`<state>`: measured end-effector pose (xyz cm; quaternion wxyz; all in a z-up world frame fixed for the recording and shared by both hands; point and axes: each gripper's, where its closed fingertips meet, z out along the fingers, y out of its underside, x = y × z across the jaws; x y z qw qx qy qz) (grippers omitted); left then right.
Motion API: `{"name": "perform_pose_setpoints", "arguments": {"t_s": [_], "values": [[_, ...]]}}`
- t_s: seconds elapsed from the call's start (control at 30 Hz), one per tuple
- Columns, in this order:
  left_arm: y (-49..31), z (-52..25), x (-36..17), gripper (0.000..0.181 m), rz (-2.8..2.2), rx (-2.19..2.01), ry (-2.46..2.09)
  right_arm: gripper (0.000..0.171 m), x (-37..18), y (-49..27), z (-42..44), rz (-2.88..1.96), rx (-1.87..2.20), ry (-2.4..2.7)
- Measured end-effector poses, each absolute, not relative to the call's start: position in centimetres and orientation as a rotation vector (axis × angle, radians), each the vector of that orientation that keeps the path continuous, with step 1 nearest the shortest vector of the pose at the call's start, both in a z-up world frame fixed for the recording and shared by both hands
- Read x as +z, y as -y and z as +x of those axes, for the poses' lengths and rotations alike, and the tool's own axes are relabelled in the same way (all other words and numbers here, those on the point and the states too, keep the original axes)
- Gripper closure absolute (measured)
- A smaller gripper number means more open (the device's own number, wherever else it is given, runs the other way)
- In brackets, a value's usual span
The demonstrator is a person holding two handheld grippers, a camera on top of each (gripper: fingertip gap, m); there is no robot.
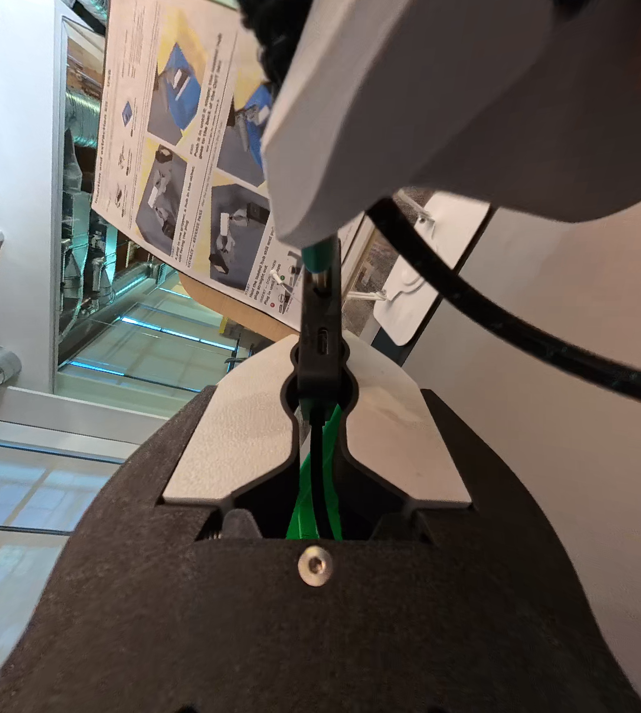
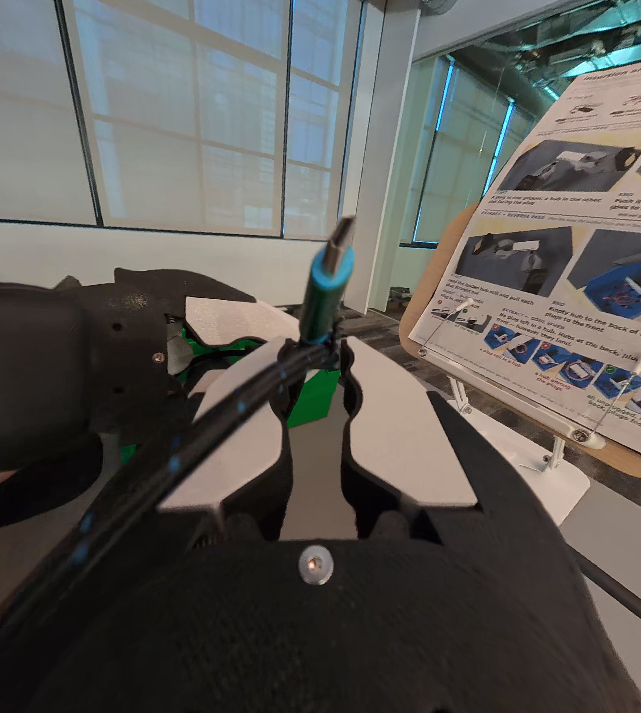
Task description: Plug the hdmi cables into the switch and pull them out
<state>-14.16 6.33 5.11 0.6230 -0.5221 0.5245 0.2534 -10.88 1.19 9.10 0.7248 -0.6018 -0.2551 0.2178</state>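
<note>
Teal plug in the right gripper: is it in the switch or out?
Out. The teal plug has its metal tip bare in the right wrist view; the right gripper pinches its cable.

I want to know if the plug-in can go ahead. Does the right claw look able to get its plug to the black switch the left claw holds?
Probably yes. The right claw grips the cable with the teal plug already at the switch, nothing between them. Whether it is seated is unclear.

- Left gripper (image 1: 319,370): a rough, matte black body with two white fingers (image 1: 249,420) whose inner edges are scalloped; a silver hex screw (image 1: 315,566) sits centred near the base.
- Right gripper (image 2: 313,359): the same black body, white fingers (image 2: 392,424) and silver screw (image 2: 315,565).
- A black glove (image 2: 14,378) covers the hand on the left gripper.
</note>
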Motion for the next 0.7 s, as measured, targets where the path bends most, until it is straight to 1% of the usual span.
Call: {"name": "perform_pose_setpoints", "arguments": {"t_s": [0.27, 0.6, 0.63, 0.7], "values": [[-6.1, -13.9, 5.0, 0.167, -1.177, 0.609, -1.213, 0.147, 7.5, -1.7, -11.6, -1.491, 0.492, 0.656], [-6.5, -14.5, 5.5, 0.167, -1.173, 0.635, -1.191, 0.145, 7.7, -1.7, -11.1, -1.508, 0.443, 0.689], [-6.4, -14.5, 5.6, 0.167, -1.175, 0.626, -1.191, 0.147, 7.6, -1.7, -11.0, -1.512, 0.444, 0.690], [-6.1, -14.3, 5.8, 0.168, -1.167, 0.607, -1.191, 0.156, 7.1, -1.7, -11.4, -1.529, 0.472, 0.711]]}}
